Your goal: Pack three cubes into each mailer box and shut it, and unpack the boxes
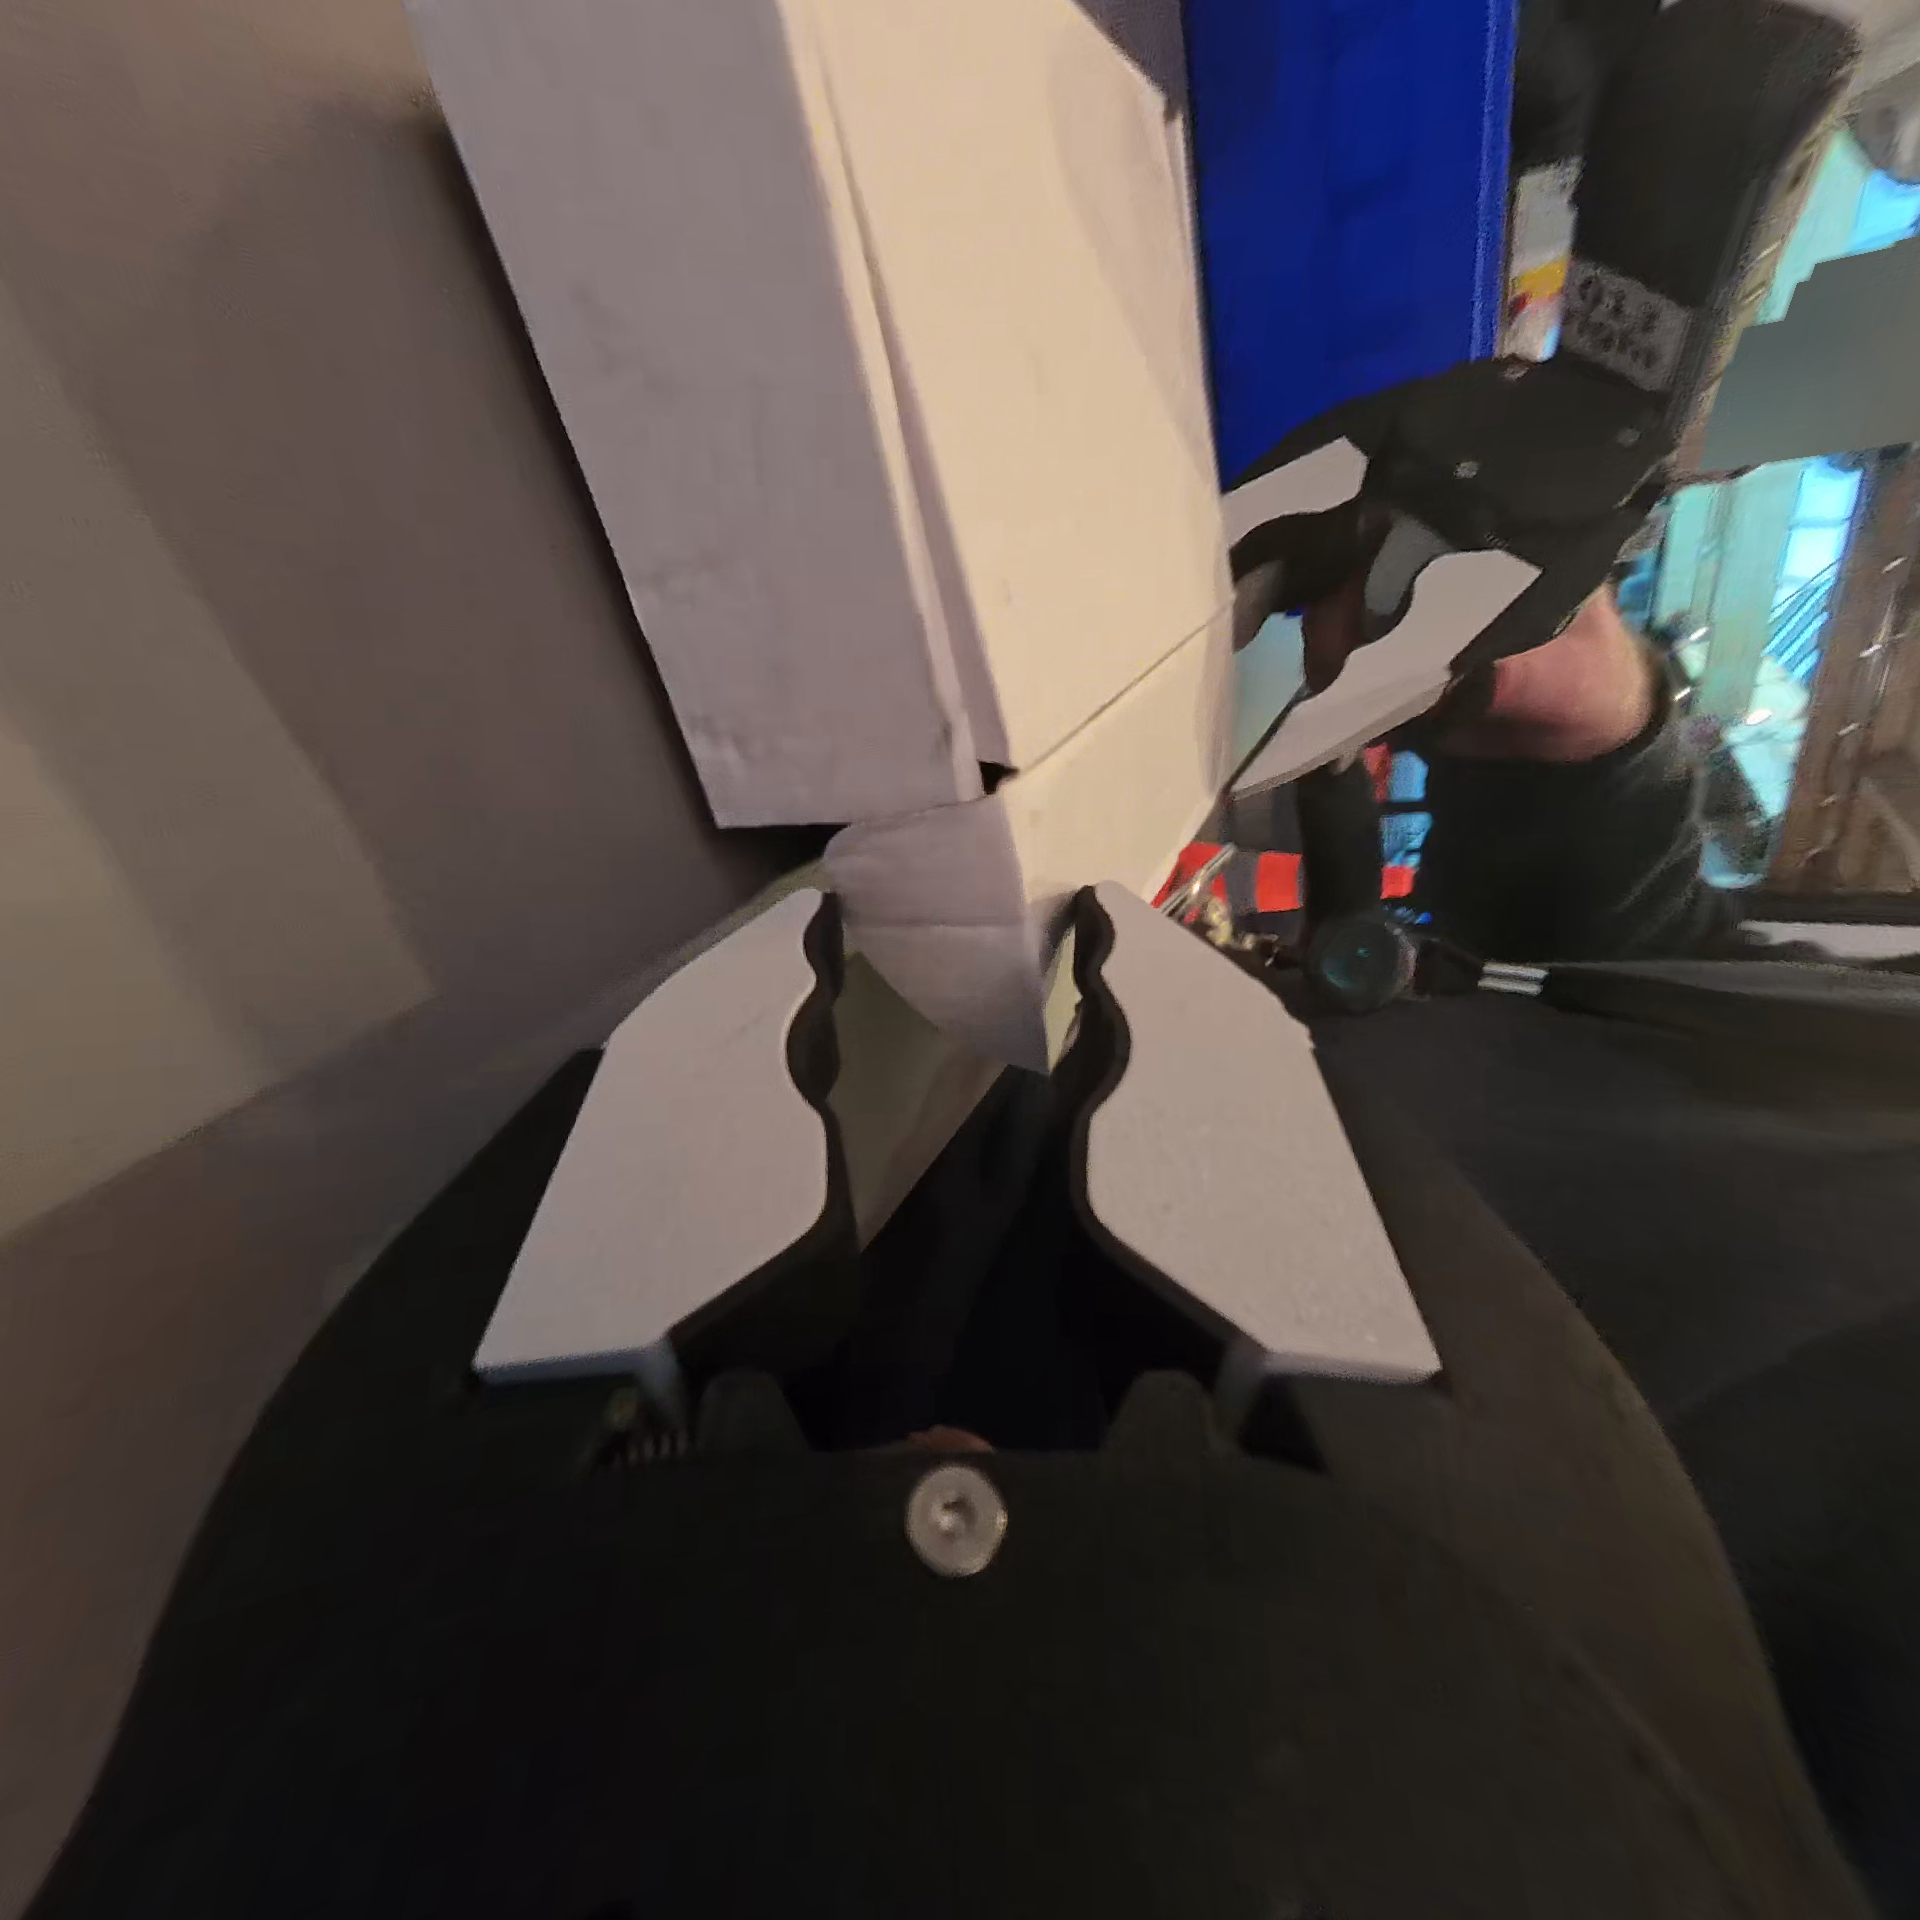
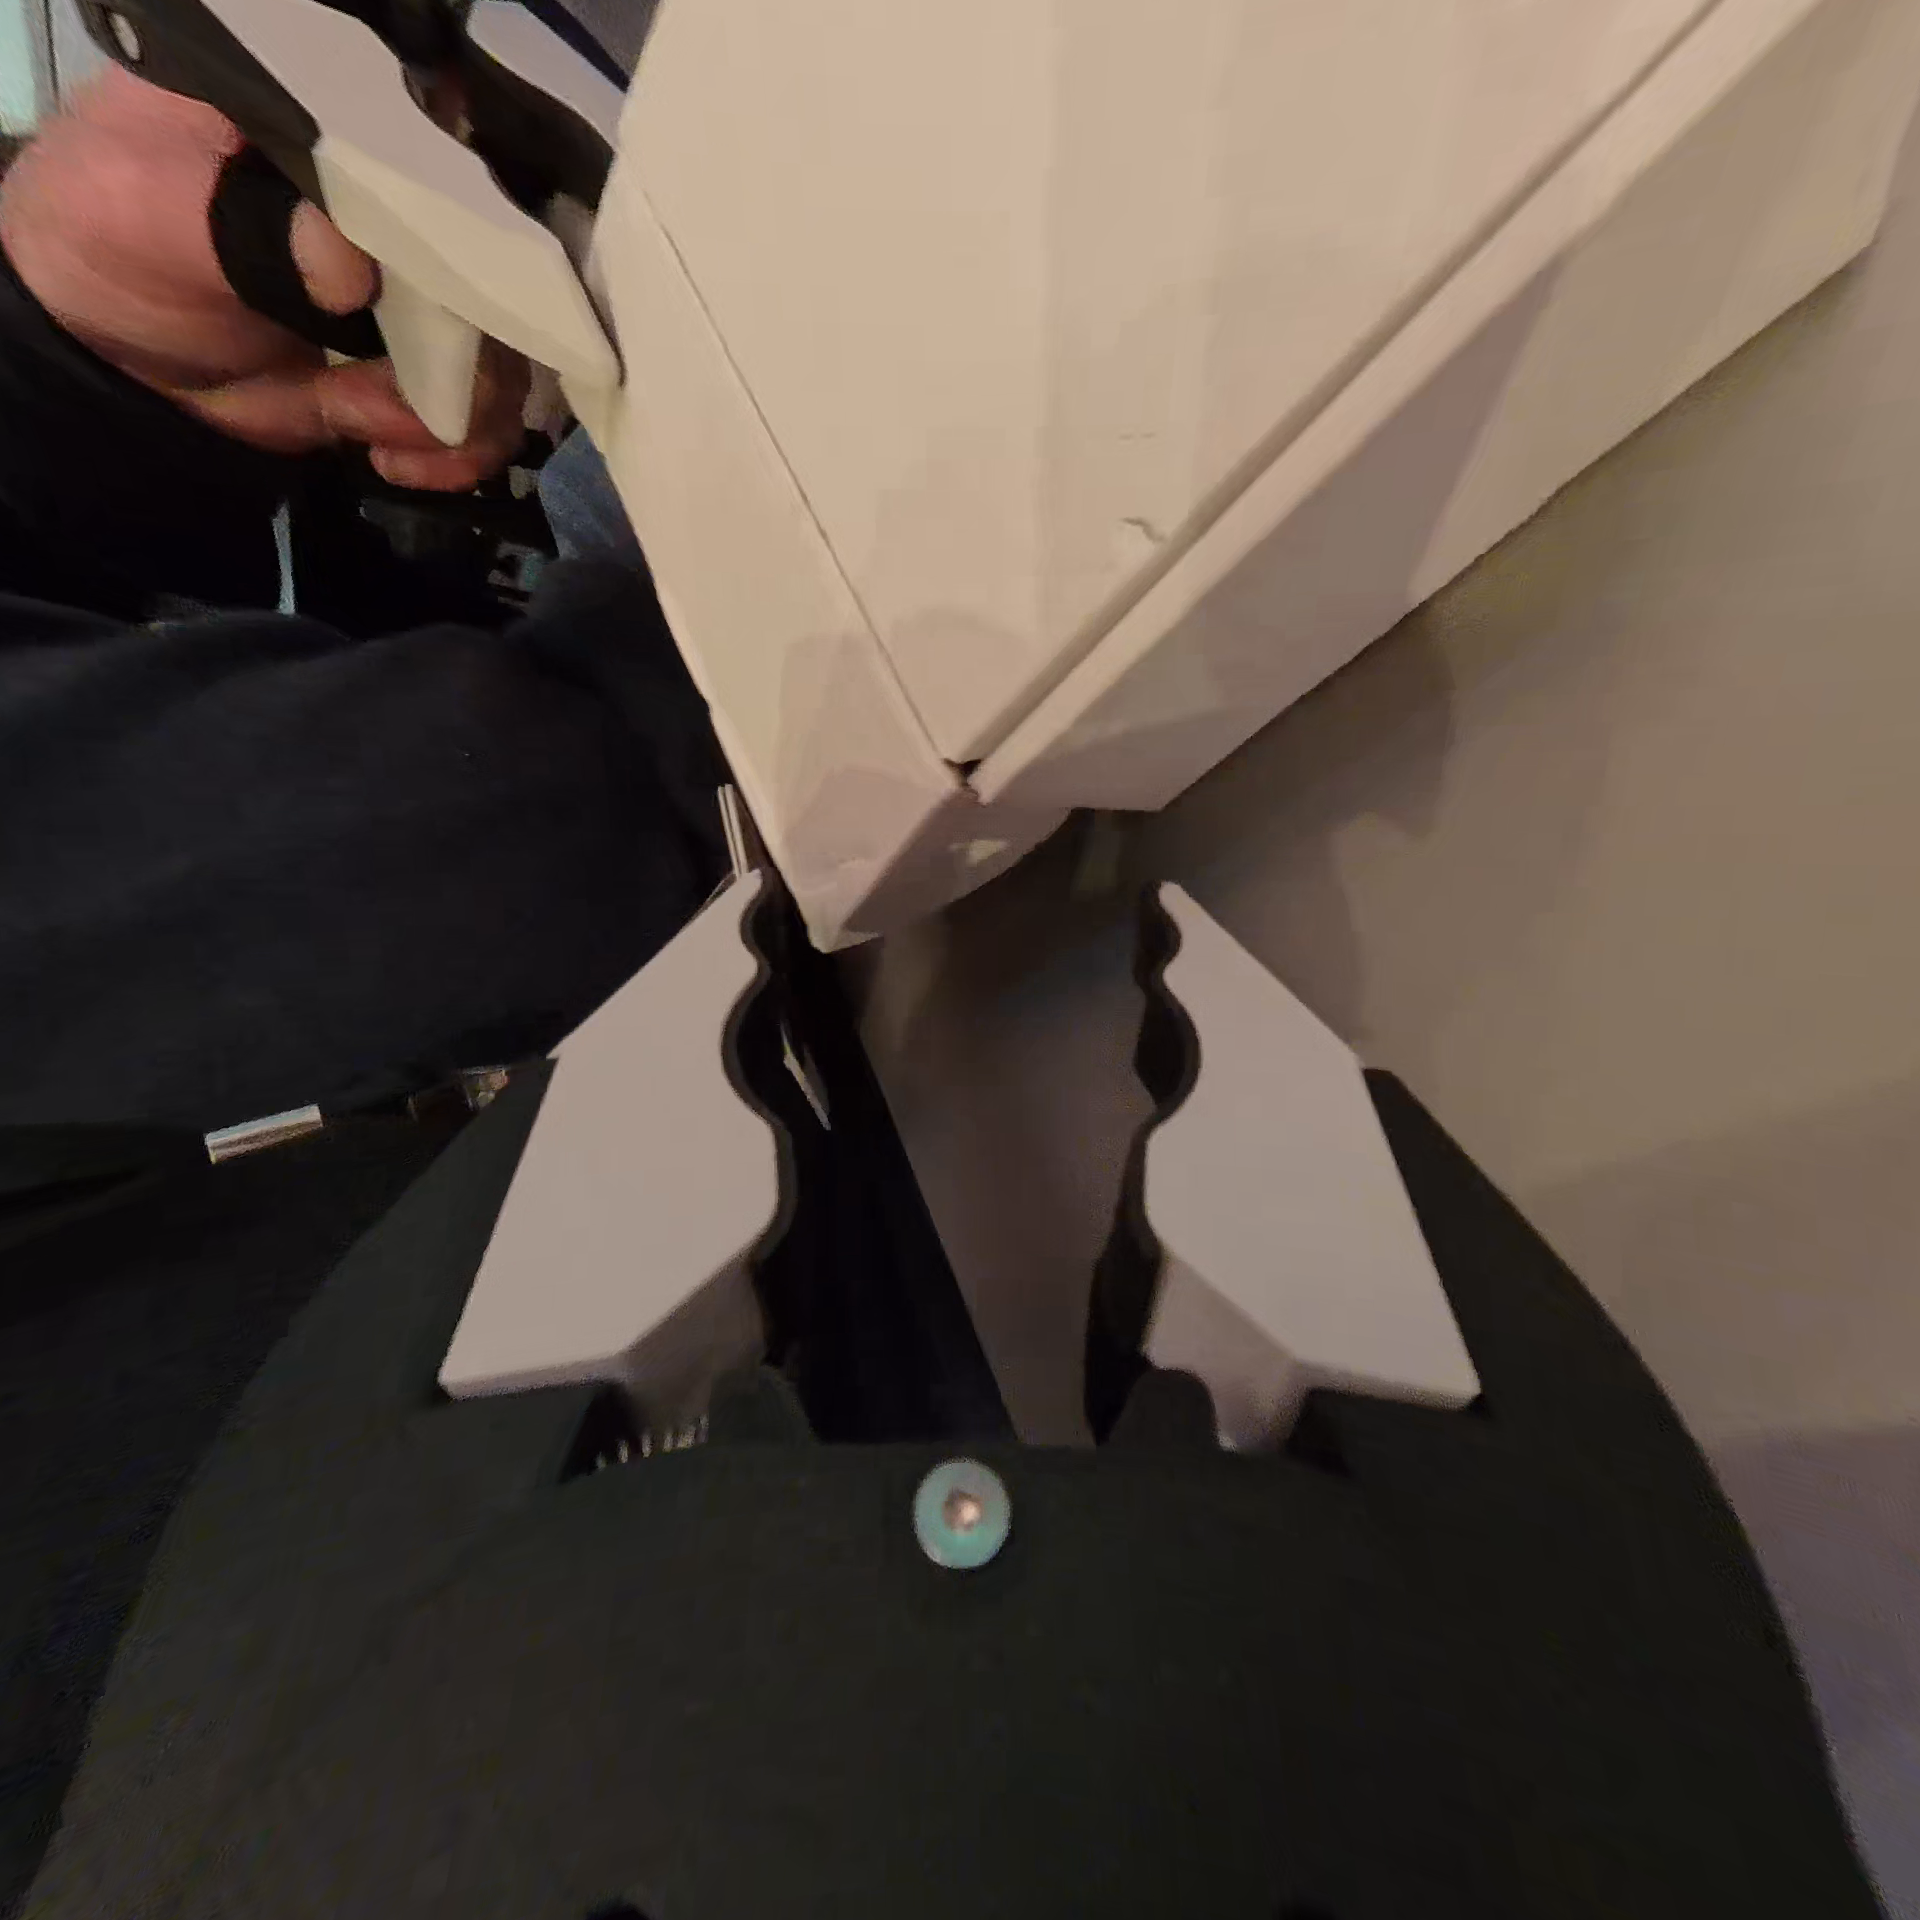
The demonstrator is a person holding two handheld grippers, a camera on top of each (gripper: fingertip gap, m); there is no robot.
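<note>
A pale grey-beige surface (image 1: pixel 260 644) is seen filling the nine o'clock side of the left wrist view, crossed by soft, blurred shadows. The same plain surface (image 2: pixel 1621 935) is seen at three o'clock in the right wrist view. A white mailer box (image 1: pixel 831 416) is shown against it, toward twelve o'clock, shut and tilted in both views (image 2: pixel 1039 364); whether its underside rests on the surface or is lifted clear cannot be told. Nothing else is made out lying on it.

Grey tabletop (image 1: pixel 208 727), blue panel (image 1: pixel 1340 208) behind.
</note>
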